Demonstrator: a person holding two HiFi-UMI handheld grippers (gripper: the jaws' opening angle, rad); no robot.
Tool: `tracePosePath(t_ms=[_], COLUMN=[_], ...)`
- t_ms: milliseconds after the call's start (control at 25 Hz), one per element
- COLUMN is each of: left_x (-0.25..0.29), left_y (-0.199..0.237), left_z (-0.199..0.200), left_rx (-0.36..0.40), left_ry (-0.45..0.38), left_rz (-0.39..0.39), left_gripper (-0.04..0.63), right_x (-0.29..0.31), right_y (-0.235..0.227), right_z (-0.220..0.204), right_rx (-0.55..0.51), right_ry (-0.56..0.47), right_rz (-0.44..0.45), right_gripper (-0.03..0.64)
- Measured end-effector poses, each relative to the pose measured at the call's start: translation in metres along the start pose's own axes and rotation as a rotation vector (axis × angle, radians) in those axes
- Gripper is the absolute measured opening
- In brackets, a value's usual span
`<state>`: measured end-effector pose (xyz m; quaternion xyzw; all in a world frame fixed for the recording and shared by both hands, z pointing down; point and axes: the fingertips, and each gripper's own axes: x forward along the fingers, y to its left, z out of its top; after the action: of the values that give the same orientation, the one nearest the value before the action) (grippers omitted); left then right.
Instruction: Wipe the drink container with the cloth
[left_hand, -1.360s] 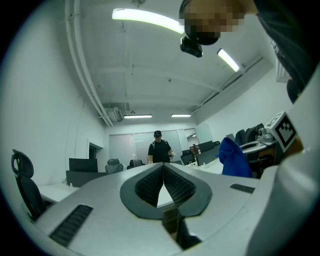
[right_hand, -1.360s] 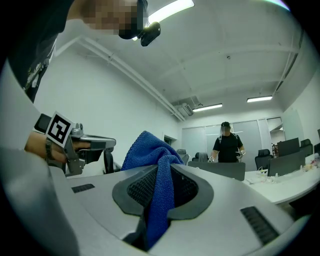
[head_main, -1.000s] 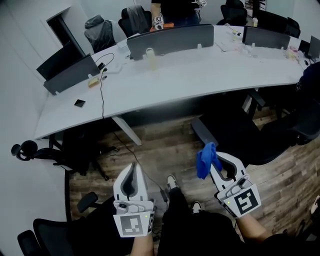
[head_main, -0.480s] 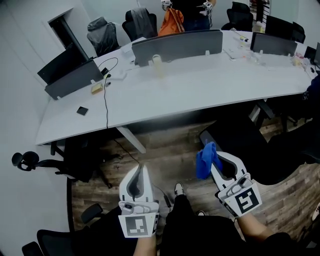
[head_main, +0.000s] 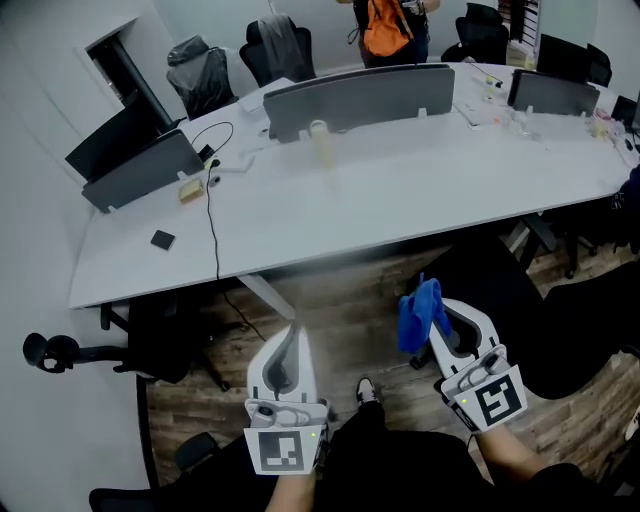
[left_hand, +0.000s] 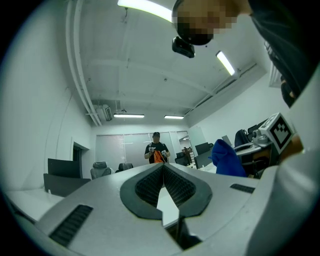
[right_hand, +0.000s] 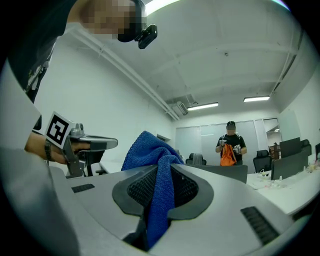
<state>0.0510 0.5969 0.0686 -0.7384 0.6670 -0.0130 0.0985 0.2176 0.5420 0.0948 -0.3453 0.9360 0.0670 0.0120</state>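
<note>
The white bench (head_main: 420, 200) curves across the upper half of the head view, well apart from you, so walk up first. Your left gripper (head_main: 291, 335), lower centre, has its fingers clenched on nothing; open them later to steady. Your right gripper (head_main: 446, 318) grasps the blue cloth (head_main: 418, 312). The pale drink container (head_main: 320, 138) stands upper centre, beside the grey divider (head_main: 355, 95).

Room's a plain white-walled office. In front of me there's a long curved white desk (head_main: 400, 190) with grey divider screens (head_main: 355, 95) standing on it, and a black cable (head_main: 212, 215) trailing across to the near edge. Floor (head_main: 340, 305) is wood-look planks. Black office chairs (head_main: 205, 70) sit behind the desk, and someone (right_hand: 231, 140) with an orange bag (head_main: 383, 25) stands beyond it. Strip lights (left_hand: 129, 116) on the white ceiling, glass partition (right_hand: 252, 137) at the back.
</note>
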Motion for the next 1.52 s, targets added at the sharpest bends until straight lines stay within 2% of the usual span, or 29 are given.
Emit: tracePosePath(t_ms=[400, 840, 1200, 1360, 1520], left_x=[0.045, 0.082, 0.100, 0.105, 0.119], left_y=[0.049, 0.112, 0.120, 0.129, 0.136], left_z=[-0.015, -0.035, -0.050, -0.061, -0.065], left_rx=[-0.039, -0.036, -0.059, -0.071, -0.057], left_ry=[-0.032, -0.056, -0.035, 0.006, 0.007], left_rz=[-0.038, -0.015, -0.042, -0.026, -0.019], left_gripper=[0.003, 0.002, 0.002, 0.002, 0.002], right_x=[0.061, 0.128, 0.144, 0.157, 0.173], right_y=[-0.001, 0.001, -0.002, -0.006, -0.011], right_z=[-0.006, -0.009, -0.017, -0.022, -0.026], right_rx=[-0.011, -0.037, -0.038, -0.027, -0.021], right_ry=[0.009, -0.012, 0.016, 0.021, 0.015], right_rz=[-0.036, -0.046, -0.068, -0.062, -0.046], right_gripper=[0.046, 0.046, 0.046, 0.046, 0.046])
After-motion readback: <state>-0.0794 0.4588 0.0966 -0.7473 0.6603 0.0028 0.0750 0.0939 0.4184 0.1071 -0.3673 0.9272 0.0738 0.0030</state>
